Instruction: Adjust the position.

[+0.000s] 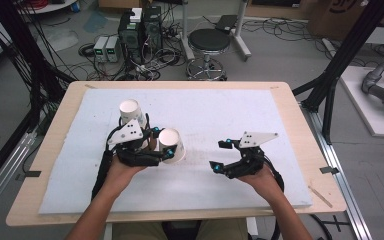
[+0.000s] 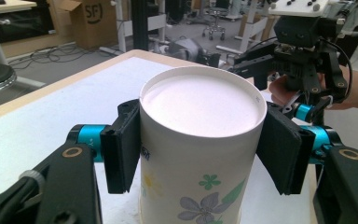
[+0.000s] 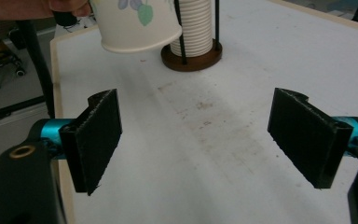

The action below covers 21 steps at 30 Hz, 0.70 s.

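The left gripper (image 1: 161, 145) has its two black pads clamped on the sides of a paper cup (image 1: 172, 145), one pad on each flank just under the rim, as the left gripper view shows with the flowered cup (image 2: 200, 154) upright between them. In the right gripper view this cup (image 3: 137, 23) hangs clear above the white mat (image 1: 220, 112), so it is lifted and not yet set down. Just behind it stands the cup stack (image 1: 131, 112) in its dark round holder (image 3: 192, 60), whose thin black rods rise beside the ribbed pile of rims; the held cup is near the stack but apart from it. The right gripper (image 1: 222, 156) hovers over the bare middle of the mat with its jaws wide apart and nothing between them, well to the side of the cup. Judging by this, one cup seems to be separated from the stack and carried; placing it on the mat, or passing it to the waiting right gripper, is what appears left to do.
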Tool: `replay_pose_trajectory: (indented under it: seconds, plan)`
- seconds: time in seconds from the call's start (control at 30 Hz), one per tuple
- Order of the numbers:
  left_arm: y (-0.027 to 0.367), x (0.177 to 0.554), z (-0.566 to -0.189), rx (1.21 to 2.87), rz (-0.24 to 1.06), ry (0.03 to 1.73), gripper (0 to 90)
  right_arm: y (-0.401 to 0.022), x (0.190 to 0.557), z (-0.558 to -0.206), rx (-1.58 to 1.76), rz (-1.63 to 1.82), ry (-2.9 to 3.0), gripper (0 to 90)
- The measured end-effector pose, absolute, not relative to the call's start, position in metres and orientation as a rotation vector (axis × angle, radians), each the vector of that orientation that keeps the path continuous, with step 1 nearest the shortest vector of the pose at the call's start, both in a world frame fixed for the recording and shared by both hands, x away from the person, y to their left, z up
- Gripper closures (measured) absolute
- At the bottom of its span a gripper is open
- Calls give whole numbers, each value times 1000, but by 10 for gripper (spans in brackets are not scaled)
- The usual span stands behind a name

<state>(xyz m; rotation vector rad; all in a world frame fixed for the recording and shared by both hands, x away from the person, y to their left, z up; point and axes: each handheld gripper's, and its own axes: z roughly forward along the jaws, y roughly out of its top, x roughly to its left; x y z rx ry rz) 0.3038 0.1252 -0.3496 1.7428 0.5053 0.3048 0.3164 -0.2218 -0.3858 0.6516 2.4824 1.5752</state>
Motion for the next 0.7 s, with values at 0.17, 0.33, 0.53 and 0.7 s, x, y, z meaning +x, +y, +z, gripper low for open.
replay_pose_trajectory:
  seconds: [0.17, 0.33, 0.53, 0.7]
  plan:
    - [118, 304, -355, 1755, 274, 483, 360, -214, 314, -390, 613, 1578, 2516, 177]
    - [109, 303, -359, 1766, 247, 442, 360, -206, 313, -392, 558, 1587, 2543, 177]
    - [102, 302, -360, 1761, 200, 395, 360, -196, 313, -391, 485, 1631, 2584, 177]
    - [97, 303, -361, 1772, 172, 368, 360, -190, 313, -390, 449, 1643, 2590, 177]
